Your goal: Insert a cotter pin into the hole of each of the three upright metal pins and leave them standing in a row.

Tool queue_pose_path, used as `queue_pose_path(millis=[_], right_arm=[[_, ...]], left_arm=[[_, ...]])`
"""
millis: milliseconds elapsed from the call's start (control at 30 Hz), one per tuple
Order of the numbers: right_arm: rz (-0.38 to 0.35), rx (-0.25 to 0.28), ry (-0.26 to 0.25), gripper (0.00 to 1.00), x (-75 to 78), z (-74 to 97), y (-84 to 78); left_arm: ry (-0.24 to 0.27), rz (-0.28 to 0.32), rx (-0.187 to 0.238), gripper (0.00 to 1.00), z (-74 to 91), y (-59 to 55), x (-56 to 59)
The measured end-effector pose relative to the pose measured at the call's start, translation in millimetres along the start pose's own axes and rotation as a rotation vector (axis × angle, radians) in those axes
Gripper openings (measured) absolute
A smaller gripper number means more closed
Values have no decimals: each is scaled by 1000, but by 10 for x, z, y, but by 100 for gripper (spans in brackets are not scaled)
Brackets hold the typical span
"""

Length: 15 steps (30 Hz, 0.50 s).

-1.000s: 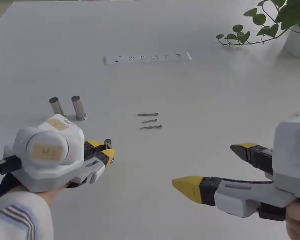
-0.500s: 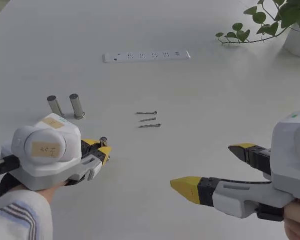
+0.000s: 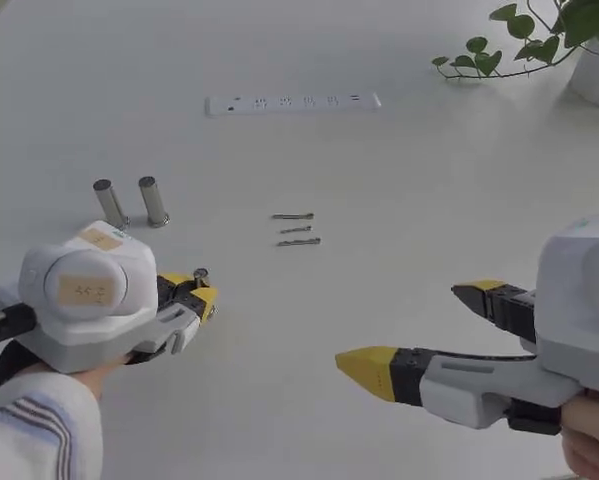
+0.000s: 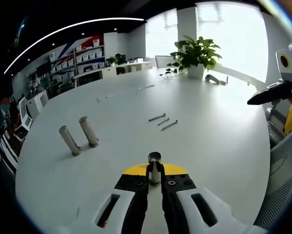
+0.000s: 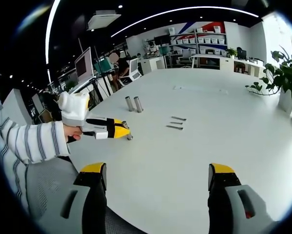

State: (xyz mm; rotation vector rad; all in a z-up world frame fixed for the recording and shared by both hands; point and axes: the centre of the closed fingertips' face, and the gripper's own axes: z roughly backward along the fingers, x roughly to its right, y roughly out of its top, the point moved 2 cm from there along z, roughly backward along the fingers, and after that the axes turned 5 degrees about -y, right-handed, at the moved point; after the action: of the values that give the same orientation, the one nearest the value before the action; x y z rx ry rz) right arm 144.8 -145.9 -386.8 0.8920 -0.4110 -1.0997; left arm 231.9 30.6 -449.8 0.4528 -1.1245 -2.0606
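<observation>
My left gripper (image 3: 201, 293) is shut on one metal pin (image 4: 154, 165), held upright between its yellow-tipped jaws above the table. Two other metal pins (image 3: 130, 202) stand side by side at the left, beyond that gripper; they also show in the left gripper view (image 4: 80, 134). Three cotter pins (image 3: 296, 229) lie in a short stack at mid-table, and the right gripper view catches them too (image 5: 176, 123). My right gripper (image 3: 424, 328) is open at the lower right, jaws wide apart with nothing between them, well short of the cotter pins.
A white power strip (image 3: 293, 102) lies at the back of the white table (image 3: 399, 190). A potted plant (image 3: 539, 40) stands at the far right corner. Office desks and shelves (image 5: 204, 46) are beyond the table.
The left gripper with its pin has drifted slightly left and down. The right gripper has barely moved. The rest of the shift is the camera's.
</observation>
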Motion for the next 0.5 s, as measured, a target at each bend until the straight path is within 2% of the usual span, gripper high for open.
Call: queue_pose_path(millis=[300,400,500], right_arm=[[4,-8,11,84,-42,-18,-21],[9,-13,21,84,-72,-22,-34],[11,-14,25,84,-87,-19,-40]], left_arm=[[9,1,-1,5,41,-26,17],[11,40,15,5,49,-35,2],[12,39,22,6,52,-45,7]])
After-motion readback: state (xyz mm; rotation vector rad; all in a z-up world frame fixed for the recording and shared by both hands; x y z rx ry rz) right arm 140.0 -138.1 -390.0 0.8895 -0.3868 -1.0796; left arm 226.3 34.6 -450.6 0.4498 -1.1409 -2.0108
